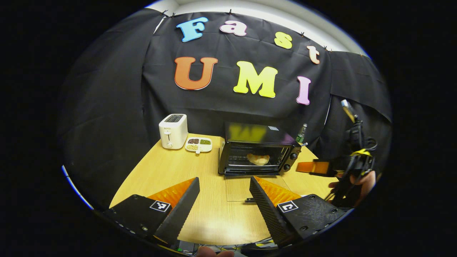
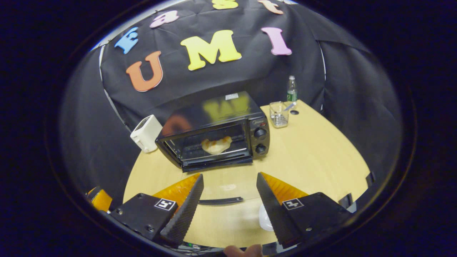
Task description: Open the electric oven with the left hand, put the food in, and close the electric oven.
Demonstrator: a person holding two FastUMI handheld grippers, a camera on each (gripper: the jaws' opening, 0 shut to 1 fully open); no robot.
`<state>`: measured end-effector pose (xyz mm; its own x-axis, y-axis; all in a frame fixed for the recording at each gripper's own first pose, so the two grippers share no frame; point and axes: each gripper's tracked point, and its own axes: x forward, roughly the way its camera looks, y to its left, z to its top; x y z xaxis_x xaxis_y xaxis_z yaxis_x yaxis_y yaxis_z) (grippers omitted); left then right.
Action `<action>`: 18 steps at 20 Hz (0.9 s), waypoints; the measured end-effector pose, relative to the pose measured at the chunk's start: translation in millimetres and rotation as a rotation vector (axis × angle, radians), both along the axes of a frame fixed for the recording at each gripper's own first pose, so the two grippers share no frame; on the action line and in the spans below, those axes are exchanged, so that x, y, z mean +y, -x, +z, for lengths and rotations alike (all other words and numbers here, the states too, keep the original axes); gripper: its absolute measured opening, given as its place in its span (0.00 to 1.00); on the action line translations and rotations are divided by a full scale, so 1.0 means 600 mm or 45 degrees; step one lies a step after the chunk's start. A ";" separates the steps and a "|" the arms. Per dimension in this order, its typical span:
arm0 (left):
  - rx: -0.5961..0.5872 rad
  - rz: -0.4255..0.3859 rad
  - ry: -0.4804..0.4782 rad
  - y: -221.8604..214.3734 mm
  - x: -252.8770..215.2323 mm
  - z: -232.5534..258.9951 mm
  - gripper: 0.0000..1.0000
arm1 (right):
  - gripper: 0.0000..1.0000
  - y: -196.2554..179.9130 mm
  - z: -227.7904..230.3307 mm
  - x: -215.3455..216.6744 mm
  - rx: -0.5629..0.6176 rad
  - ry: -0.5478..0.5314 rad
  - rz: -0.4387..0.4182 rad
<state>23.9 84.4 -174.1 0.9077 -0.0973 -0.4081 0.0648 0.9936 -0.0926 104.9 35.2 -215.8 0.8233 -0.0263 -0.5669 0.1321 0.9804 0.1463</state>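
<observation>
Left gripper view, read from left to right: a white toaster (image 1: 173, 131) stands at the far left of the wooden table (image 1: 160, 175), and just beside it lies a divided tray (image 1: 199, 144) with small heaps of grains in its compartments. Next comes the black electric oven (image 1: 257, 149), its glass door folded down flat toward the camera, with a pale piece of food (image 1: 258, 159) resting on the rack inside. A green-labelled bottle (image 1: 301, 134) rises behind the oven's right corner. At the far right the right gripper (image 1: 311, 167) hangs beside the oven, held by a hand (image 1: 357, 180); whether its fingers are apart I cannot tell. Low in the foreground the left gripper (image 1: 224, 192) has its fingers spread wide, holding nothing. Right gripper view likewise shows the right gripper (image 2: 229, 189) with fingers spread and empty above the table, and a clear glass cup (image 2: 279, 114) right of the oven.
</observation>
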 end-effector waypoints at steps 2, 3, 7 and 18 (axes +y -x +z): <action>0.050 -0.019 0.029 -0.003 -0.024 -0.029 0.93 | 0.93 0.027 0.035 -0.024 -0.057 0.052 -0.004; 0.079 -0.025 0.039 -0.004 -0.035 -0.043 0.93 | 0.93 0.040 0.049 -0.031 -0.089 0.054 -0.005; 0.174 -0.104 0.069 0.003 -0.104 -0.117 0.94 | 0.93 0.094 0.077 -0.088 -0.155 0.086 -0.047; 0.308 -0.167 -0.007 -0.035 -0.252 -0.341 0.95 | 0.94 0.161 0.028 -0.220 -0.077 0.220 -0.093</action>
